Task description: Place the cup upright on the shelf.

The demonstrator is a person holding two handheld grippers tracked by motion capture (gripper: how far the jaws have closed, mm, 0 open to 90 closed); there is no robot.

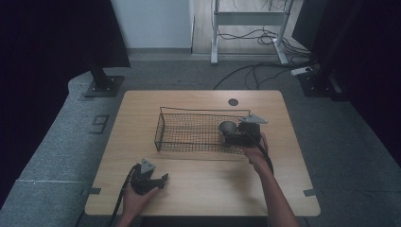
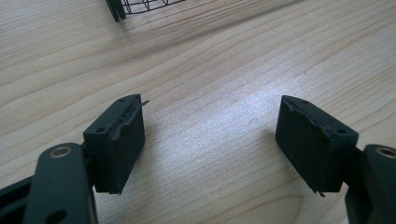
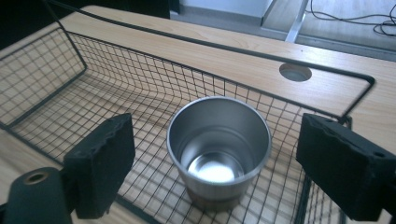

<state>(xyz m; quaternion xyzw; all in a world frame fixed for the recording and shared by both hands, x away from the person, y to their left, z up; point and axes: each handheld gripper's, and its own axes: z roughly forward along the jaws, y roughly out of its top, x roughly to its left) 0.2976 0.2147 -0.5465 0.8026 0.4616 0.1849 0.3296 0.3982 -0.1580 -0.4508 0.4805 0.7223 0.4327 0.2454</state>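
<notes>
Our left gripper (image 1: pixel 163 178) rests near the front left corner of the worktop (image 1: pixel 203 189), held in the left hand (image 1: pixel 137 196), and its jaws stand wide apart with nothing between them; in the left gripper view we see bare wood grain between the two black pads (image 2: pixel 122 140), which sit just above or on the surface, we cannot tell which. At the top of that view a corner of the wire basket (image 2: pixel 135 5) shows, well apart from the jaws. Moving right, the wire basket (image 1: pixel 163 124) stands on the middle of the worktop, reaching toward the right edge, its long side running left to right. Inside it, at its right end, a steel cup (image 1: pixel 228 127) stands upright with its mouth open to the top. Our right gripper (image 3: pixel 215 170), held in the right hand (image 1: pixel 255 153), hangs at the right end of the basket, over its front rim. In the right gripper view its jaws stand open on either side of the cup (image 3: pixel 219 144); the pads (image 3: pixel 105 163) are clear of its wall and do not press on it, so nothing is held. Past the basket, toward the far edge of the worktop, a round cable hole (image 1: pixel 233 101) shows in the wood.
</notes>
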